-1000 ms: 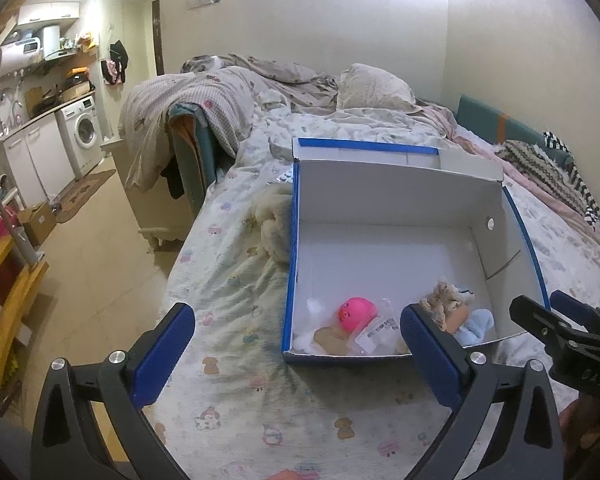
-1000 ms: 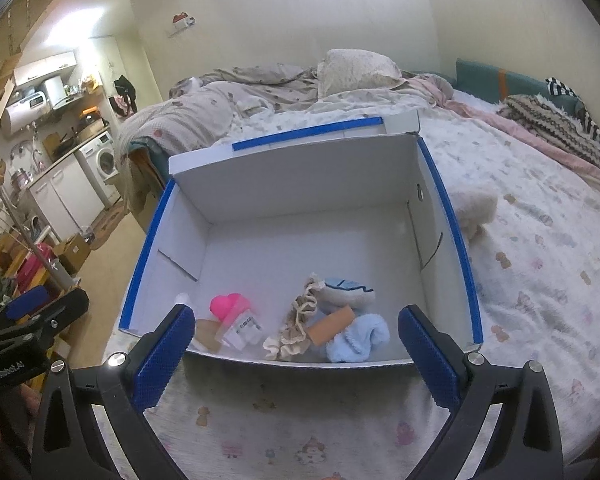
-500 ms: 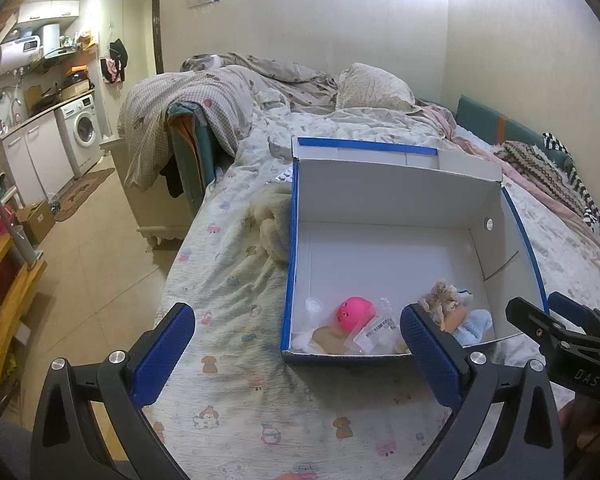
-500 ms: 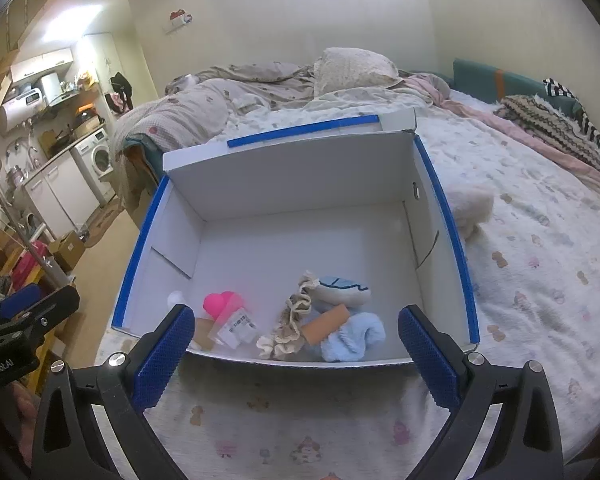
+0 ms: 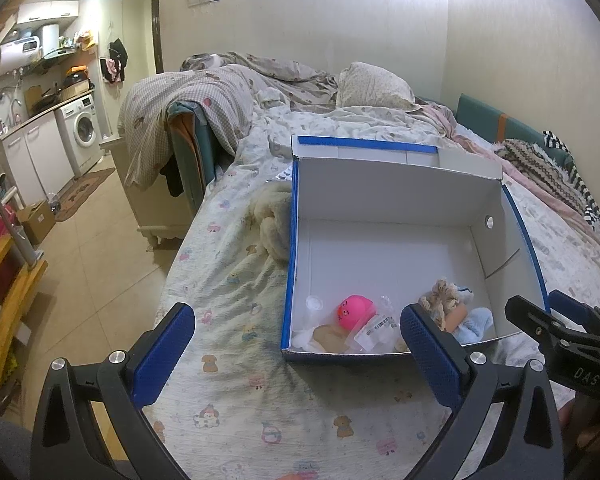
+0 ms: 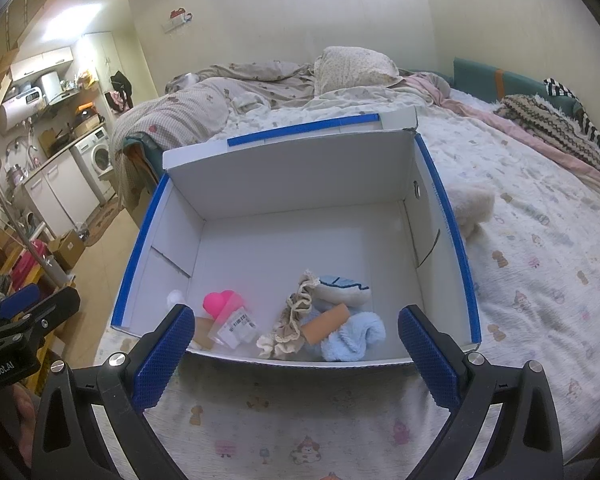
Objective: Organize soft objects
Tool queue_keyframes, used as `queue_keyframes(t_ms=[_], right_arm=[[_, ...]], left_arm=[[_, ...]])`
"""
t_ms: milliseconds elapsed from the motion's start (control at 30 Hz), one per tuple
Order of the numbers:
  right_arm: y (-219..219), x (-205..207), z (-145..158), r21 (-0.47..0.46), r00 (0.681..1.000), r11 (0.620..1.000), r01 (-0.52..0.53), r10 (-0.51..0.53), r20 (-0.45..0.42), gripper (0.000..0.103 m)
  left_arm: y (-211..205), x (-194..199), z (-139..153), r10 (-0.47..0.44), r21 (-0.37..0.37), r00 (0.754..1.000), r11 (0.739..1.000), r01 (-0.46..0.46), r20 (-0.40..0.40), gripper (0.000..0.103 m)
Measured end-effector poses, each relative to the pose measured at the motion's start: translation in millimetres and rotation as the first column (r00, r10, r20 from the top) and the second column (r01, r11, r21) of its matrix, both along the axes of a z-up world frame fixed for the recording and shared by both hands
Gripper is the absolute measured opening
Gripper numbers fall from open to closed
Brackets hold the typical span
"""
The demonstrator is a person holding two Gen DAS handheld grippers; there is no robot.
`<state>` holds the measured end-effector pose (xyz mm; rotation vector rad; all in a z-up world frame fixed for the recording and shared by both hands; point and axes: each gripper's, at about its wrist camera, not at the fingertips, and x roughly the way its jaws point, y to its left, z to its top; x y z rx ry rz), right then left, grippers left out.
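A white cardboard box with blue edges (image 5: 380, 208) (image 6: 300, 184) sits on the bed. Inside near its front wall lie a pink toy (image 5: 354, 310) (image 6: 218, 303), a beige lace cloth (image 6: 296, 312), a light blue fluffy cloth (image 6: 352, 338), a blue-white plush (image 6: 344, 290) and a tan roll (image 6: 326, 322). A cream fluffy item lies on the bed beside the box (image 5: 270, 220) (image 6: 470, 208). My left gripper (image 5: 296, 356) is open and empty, in front of the box's left corner. My right gripper (image 6: 292, 354) is open and empty, in front of the box.
The bed sheet (image 5: 228, 280) has a cartoon print. A crumpled duvet (image 5: 204, 96) and a pillow (image 5: 372, 84) lie at the far end. Striped and knitted blankets (image 6: 552, 124) lie at the right. The tiled floor and kitchen units with a washing machine (image 5: 84, 132) are to the left.
Both grippers have drawn back slightly from the box and stay open. The objects in the box have not moved.
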<state>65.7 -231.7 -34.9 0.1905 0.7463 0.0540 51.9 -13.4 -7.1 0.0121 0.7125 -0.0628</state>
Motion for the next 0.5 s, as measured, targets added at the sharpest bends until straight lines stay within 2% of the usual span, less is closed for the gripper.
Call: queue_keyframes(t_ms=[500], right_arm=[[0.0, 0.2, 0.3, -0.001, 1.000, 1.000, 0.000, 0.000, 0.001, 0.103]], left_arm=[[0.5, -0.5, -3.6, 0.004, 0.005, 1.000, 1.000, -0.004, -0.005, 0.103]])
